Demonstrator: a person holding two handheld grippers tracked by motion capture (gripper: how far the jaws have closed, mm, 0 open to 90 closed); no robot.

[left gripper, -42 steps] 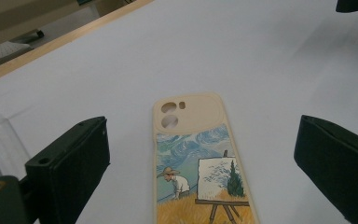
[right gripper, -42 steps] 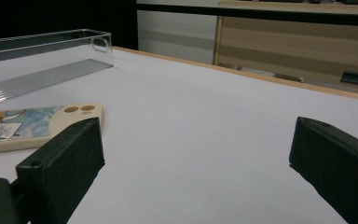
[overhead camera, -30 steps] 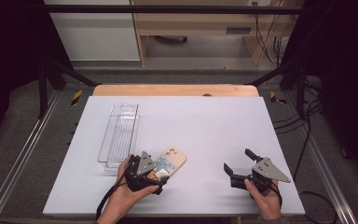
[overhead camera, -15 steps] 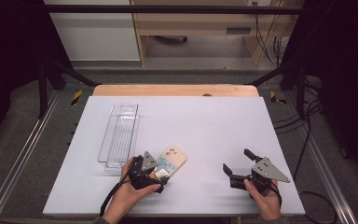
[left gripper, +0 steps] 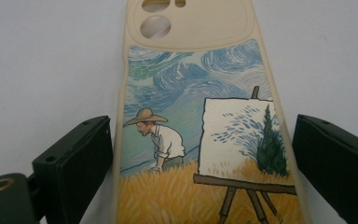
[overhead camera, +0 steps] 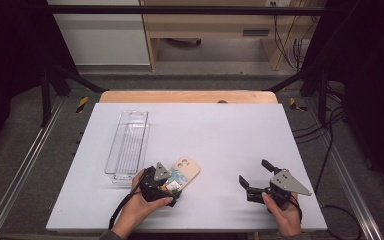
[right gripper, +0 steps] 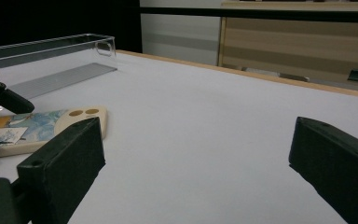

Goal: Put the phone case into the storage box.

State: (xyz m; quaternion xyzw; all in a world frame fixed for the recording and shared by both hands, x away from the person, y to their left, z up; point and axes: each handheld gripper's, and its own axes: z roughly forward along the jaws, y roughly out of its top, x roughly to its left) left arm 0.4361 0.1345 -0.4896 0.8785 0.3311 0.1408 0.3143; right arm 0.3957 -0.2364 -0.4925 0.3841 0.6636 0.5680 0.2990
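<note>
A cream phone case (overhead camera: 188, 168) printed with a painter in a wheat field lies flat on the white table, camera holes pointing away from me. My left gripper (overhead camera: 172, 186) is open and low over its near end. In the left gripper view the case (left gripper: 191, 93) runs between the two jaws, which stand close beside its long edges. My right gripper (overhead camera: 252, 171) is open near the front right with nothing between its fingers. In the right gripper view the case (right gripper: 51, 123) lies off to the left, with the left gripper's fingers (right gripper: 9, 100) at it.
A clear, long plastic tray (overhead camera: 111, 165) sits just left of the case, running away from me; its rim (right gripper: 51, 43) shows at the far left of the right gripper view. The white table top (overhead camera: 230, 130) ends at a wooden strip (overhead camera: 187, 96) at the back.
My left hand and gripper have shifted slightly over the case's near end. The case and the right gripper have stayed put.
</note>
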